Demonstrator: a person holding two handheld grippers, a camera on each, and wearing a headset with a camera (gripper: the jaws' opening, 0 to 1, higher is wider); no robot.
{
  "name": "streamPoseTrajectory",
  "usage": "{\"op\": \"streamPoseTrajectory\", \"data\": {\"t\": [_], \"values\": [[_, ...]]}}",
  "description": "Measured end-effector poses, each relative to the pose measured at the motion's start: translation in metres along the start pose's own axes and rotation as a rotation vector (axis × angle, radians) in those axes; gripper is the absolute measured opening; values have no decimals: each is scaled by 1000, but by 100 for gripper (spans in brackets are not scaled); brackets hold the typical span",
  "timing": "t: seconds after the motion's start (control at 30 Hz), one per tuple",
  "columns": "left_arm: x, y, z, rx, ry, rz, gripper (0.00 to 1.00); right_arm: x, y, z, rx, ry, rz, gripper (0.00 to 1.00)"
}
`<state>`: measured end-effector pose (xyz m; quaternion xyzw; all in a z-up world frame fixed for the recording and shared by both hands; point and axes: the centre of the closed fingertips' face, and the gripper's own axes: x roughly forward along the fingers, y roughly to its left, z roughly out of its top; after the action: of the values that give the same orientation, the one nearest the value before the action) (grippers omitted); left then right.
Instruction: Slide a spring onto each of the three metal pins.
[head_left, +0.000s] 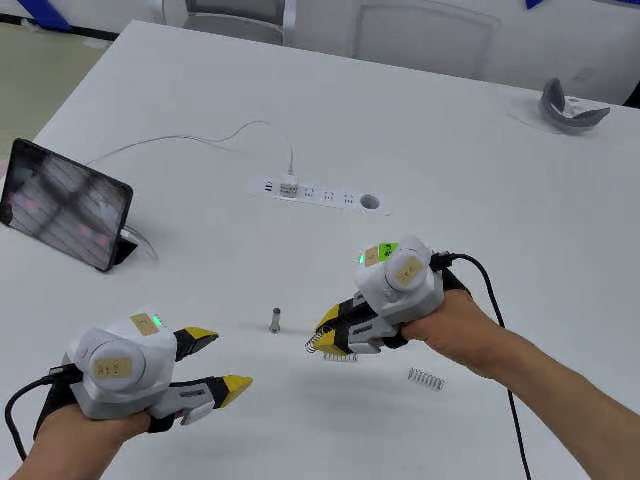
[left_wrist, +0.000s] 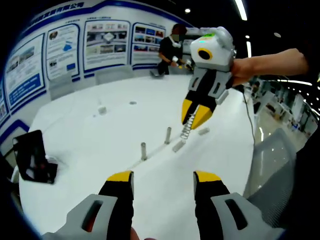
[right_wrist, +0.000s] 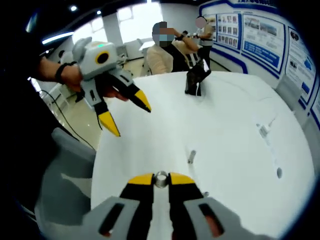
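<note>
Spring (head_left: 314, 343) | clamped in right hand-held gripper (head_left: 326, 332) | left hand-held gripper (head_left: 222, 358) released | pin (head_left: 275, 320) upright

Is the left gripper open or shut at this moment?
Open. The left gripper has its yellow-tipped jaws wide apart in its own view, with only bare table between them.

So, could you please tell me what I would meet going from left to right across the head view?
In order: tablet → left gripper, open → metal pin → right gripper, shut on a spring → loose spring lying flat → grey object far back.
</note>
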<state>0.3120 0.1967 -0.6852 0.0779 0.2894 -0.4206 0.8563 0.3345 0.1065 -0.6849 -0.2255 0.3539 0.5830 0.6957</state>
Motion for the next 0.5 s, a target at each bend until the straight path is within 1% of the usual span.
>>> {"op": "streamPoseTrajectory", "data": {"t": [0.03, 0.13, 0.2, 0.27, 0.33, 0.5], "values": [[-2, 2, -1, -12, -3, 6, 50, 2, -3, 0, -6, 2, -6, 12], [-5, 4, -2, -19, -3, 17, 52, 6, -7, 0, -14, 13, -14, 12], [-8, 7, -5, -31, -3, 28, 53, 10, -13, 0, -22, 20, -23, 12], [-10, 8, -7, -40, -2, 28, 54, 13, -16, 1, -34, 24, -28, 12], [-12, 7, -11, -49, 8, 27, 57, 16, -19, 1, -45, 30, -32, 12], [-19, 9, -17, -64, 9, 37, 60, 24, -29, 6, -41, 25, -37, 12]]}}
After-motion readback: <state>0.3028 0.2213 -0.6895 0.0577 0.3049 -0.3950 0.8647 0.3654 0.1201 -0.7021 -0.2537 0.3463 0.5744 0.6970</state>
